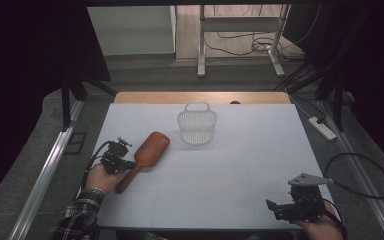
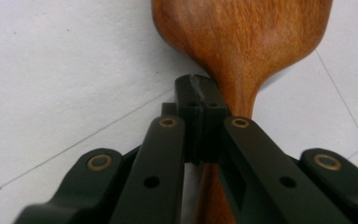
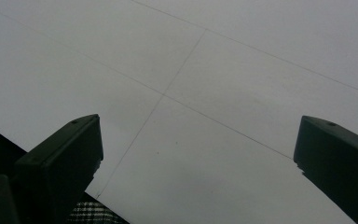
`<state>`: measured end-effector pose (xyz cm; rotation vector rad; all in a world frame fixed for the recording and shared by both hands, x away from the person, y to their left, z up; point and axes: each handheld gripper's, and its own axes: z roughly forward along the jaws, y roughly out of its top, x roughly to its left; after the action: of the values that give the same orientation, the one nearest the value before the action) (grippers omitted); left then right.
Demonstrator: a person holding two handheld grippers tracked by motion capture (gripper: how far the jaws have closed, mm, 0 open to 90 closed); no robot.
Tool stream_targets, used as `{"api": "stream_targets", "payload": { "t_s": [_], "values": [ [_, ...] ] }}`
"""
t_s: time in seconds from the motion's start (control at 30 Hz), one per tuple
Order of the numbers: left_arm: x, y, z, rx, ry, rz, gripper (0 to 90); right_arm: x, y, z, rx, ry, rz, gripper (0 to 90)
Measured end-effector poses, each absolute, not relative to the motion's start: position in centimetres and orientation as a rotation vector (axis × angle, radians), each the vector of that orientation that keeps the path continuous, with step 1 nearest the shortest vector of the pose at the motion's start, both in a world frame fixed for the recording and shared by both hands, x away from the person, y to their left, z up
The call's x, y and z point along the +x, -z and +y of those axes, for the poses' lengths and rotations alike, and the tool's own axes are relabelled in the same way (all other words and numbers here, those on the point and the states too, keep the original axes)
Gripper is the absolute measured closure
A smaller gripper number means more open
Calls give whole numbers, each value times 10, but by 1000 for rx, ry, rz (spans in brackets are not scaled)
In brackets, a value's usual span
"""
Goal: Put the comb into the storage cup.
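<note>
I see the wooden brush (image 1: 149, 151) as a warm reddish brown, and up close in the left gripper view its grain runs in darker and lighter orange-brown streaks. My left gripper (image 2: 200, 100) is matte black with small brass-coloured rings on its links; my right gripper (image 1: 286, 210) is black too (with a grey plate on top). The table (image 1: 240, 165) is a pale bluish white, crossed by thin grey lines. The basket (image 1: 196, 125) is white, a fine mesh pattern. The sleeve (image 1: 82, 212) on my left arm is plaid, dark with light checks
</note>
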<state>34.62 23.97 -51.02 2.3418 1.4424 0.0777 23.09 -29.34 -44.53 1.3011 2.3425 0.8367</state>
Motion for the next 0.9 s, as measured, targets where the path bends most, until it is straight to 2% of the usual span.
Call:
{"api": "stream_targets", "payload": {
  "t_s": [0.57,0.9],
  "values": [
    [337,491,253,2291,-148,1437,889,232,446,-293,1305,-832,2347,15],
    [328,482,259,2258,-156,1442,813,231,446,-293,1308,-829,2348,15]
  ]
}}
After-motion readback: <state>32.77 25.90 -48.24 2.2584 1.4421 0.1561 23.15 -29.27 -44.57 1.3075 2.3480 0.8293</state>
